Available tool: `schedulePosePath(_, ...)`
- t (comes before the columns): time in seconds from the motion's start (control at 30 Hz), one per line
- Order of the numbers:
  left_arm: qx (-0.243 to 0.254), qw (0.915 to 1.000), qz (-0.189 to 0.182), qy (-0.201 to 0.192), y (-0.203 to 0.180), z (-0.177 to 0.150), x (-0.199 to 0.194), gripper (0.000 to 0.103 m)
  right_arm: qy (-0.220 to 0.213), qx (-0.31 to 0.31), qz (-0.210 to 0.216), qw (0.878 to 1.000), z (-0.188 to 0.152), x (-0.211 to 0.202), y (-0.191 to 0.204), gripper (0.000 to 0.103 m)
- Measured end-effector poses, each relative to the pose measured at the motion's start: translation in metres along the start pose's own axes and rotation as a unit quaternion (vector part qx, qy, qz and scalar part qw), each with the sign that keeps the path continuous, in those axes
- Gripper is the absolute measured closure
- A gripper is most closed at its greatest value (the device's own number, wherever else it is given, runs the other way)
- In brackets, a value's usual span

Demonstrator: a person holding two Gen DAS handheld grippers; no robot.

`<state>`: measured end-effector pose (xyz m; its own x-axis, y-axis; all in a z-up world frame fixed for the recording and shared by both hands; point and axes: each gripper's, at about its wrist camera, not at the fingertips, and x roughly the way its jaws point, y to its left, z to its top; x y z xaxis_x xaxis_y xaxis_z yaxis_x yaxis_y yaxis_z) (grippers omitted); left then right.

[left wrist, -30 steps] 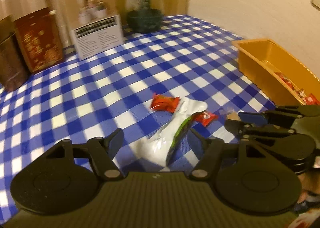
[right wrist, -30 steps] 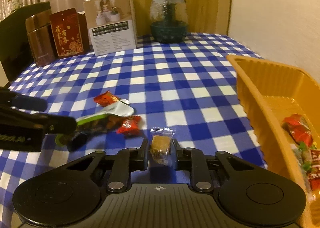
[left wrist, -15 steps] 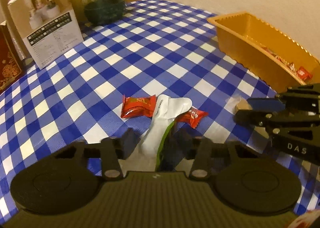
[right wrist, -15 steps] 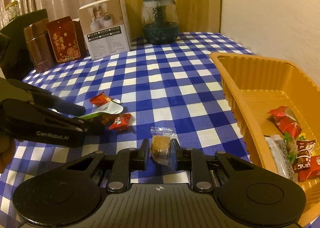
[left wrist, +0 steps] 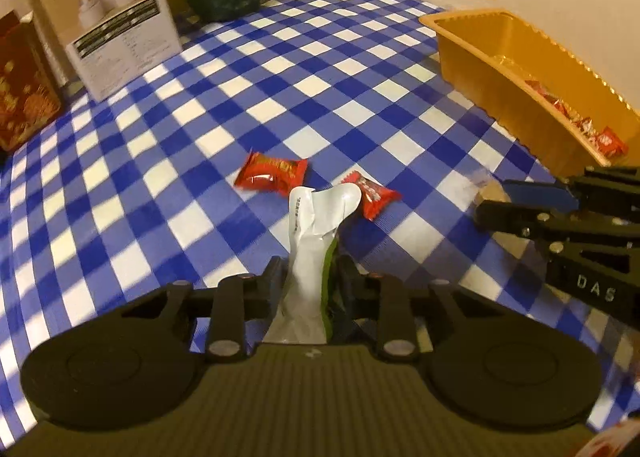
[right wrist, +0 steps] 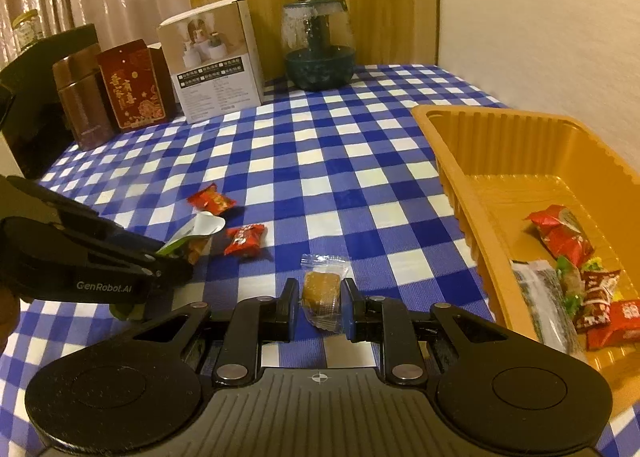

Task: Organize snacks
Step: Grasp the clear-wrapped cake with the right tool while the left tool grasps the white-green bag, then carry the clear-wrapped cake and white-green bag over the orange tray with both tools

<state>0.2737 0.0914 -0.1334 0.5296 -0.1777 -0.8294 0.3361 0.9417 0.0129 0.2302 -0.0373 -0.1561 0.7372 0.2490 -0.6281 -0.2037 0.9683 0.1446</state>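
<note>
My left gripper is shut on a white and green snack packet and holds it above the checked cloth. My right gripper is shut on a clear-wrapped brown cake, lifted off the table. Two red candies lie on the cloth beyond the packet; they also show in the right wrist view. The orange tray at the right holds several snacks. The left gripper shows at the left of the right wrist view.
At the table's back stand a white box, a red box, a brown tin and a green glass jar. A wall runs along the right, behind the tray.
My left gripper closed on the white and green packet and lifted it. My right gripper, holding the brown cake, rose and moved toward the tray.
</note>
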Motion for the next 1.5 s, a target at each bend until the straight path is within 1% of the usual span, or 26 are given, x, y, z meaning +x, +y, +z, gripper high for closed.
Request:
schedulePosePath(0.3, -0.068, 0.9977, 0.007, 0.003, -0.017, -0.017, -0.036, 0.077, 0.010, -0.006, 0.009, 1.000, -0.019, -0.034, 0.005, 0.081)
schedulePosePath(0.5, -0.116, 0.9931, 0.015, -0.002, -0.033, -0.032, -0.067, 0.077, 0.011, -0.001, 0.013, 1.000, -0.027, -0.064, 0.002, 0.081)
schedulePosePath(0.73, -0.163, 0.9861, 0.017, -0.025, -0.052, -0.045, -0.110, 0.077, 0.000, 0.007, 0.016, 1.000, -0.026, -0.103, 0.001, 0.081)
schedulePosePath(1.1, -0.190, 0.9803, 0.028, -0.046, -0.084, -0.062, -0.160, 0.077, -0.017, 0.000, 0.022, 1.000, -0.025, -0.152, 0.004, 0.081)
schedulePosePath(1.23, -0.197, 0.9787, 0.028, -0.050, -0.095, -0.068, -0.171, 0.077, -0.022, -0.002, 0.022, 1.000, -0.026, -0.167, 0.004, 0.081)
schedulePosePath(1.5, -0.198, 0.9783, 0.027, -0.054, -0.115, -0.074, -0.184, 0.077, -0.024, -0.003, 0.017, 1.000, -0.031, -0.189, -0.003, 0.081)
